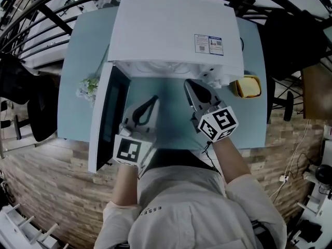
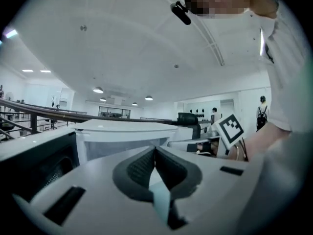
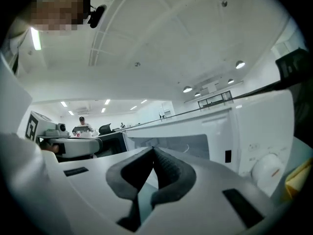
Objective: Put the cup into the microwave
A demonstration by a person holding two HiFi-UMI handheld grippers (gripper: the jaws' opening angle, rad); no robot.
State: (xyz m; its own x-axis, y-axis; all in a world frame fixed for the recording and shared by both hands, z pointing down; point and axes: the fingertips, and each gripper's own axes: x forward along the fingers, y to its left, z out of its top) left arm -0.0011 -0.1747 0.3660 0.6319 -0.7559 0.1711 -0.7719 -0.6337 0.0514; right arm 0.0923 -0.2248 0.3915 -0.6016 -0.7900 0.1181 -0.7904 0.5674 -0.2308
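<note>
- looks like the tail end of the placing step, judged from two empty grippers held before the open microwave (image 1: 176, 30).
- cannot make out the cup in any view. not on the strip of blue table (image 1: 171, 126) in front of the oven, not in either gripper. most likely inside the cavity (image 3: 171, 142), but too pale and washed out in there to confirm.
- on the left gripper (image 2: 155, 150): pads pressed together at the tips, nothing between them.
- on the right gripper (image 3: 154, 150): likewise closed to a narrow slit, holding nothing, aimed at the cavity mouth, with the control knob (image 3: 266, 169) off to its right.
- in the head view, both just outside the opening, side by side and apart, the right one nearer the oven front.
- door (image 1: 106, 118) swung fully out to the left, edge-on beside the left gripper.
- out of play at the sides: a small plant (image 1: 89, 86) beyond the door, and a yellow object (image 1: 248, 86) by the oven's right end, too partly seen to name.
- next, probably: draw both grippers clear of the opening, then bring the left one behind the door's free edge and swing it across to shut. calls for a push on the outer face, no grasp.
- worth checking first that the cup sits well inside, clear of the door's sweep.
</note>
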